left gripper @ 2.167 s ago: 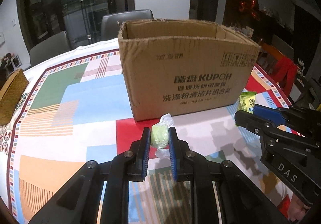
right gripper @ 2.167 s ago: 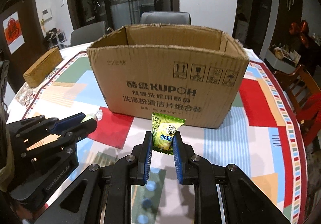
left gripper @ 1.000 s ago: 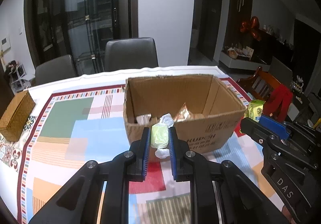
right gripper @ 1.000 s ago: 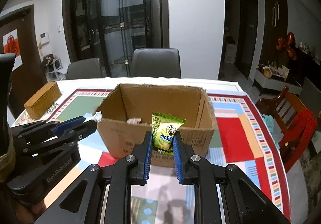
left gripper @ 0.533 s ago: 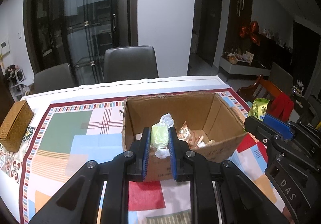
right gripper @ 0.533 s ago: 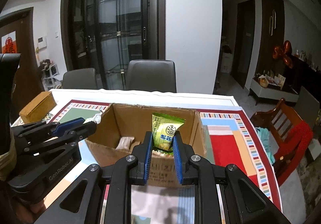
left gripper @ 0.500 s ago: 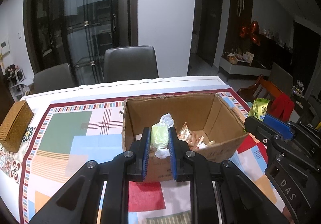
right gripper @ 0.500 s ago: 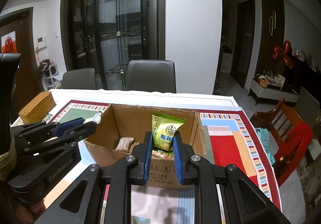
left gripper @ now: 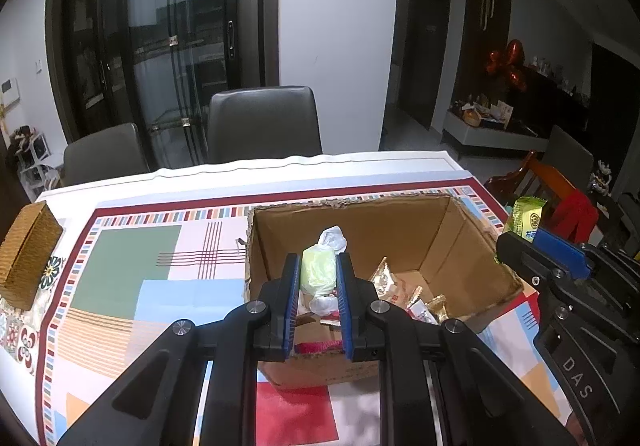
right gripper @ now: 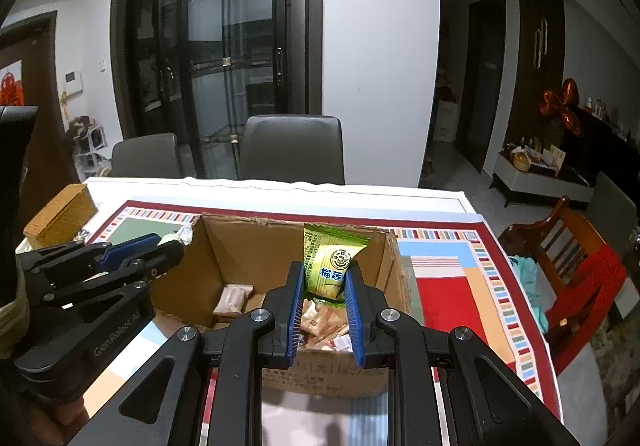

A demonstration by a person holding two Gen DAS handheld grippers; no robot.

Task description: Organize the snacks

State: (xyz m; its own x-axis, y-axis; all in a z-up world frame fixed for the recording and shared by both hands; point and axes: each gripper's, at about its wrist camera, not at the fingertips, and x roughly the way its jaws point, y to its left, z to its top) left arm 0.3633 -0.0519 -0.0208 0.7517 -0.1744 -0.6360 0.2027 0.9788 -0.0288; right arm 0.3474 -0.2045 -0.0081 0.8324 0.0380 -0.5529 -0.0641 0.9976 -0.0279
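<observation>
Both hand-held grippers are seen closed on a snack, each poised above the open cardboard box [left gripper: 472, 242]. Between the blue pads of the left hand-held gripper [left gripper: 319, 280] a pale green wrapped candy [left gripper: 318, 270] is pinched across its middle, so that the twisted white ends of the wrapper are left free above and below the pads. By the right hand-held gripper [right gripper: 323, 288] a yellow-green snack packet [right gripper: 330, 266] is clamped at its lower part and is kept upright, its crimped top edge standing clear above the fingertips; in the left wrist view the same packet is seen at the far right, beyond the box's right wall.

Each snack is held narrow-side to the pads, presumably so that it can fall straight once the pads are parted. Below and just ahead of both pairs of fingertips the box interior is seen, where several wrapped snacks [right gripper: 234, 296] are already gathered on the bottom; the box is thus taken as the collecting place, set on the patterned cloth of the desk [left gripper: 132, 254]. The two grippers are kept side by side but apart, so that neither drop is blocked by the other.

A release over the box is judged to be the step at hand, and neither snack has yet been let go
</observation>
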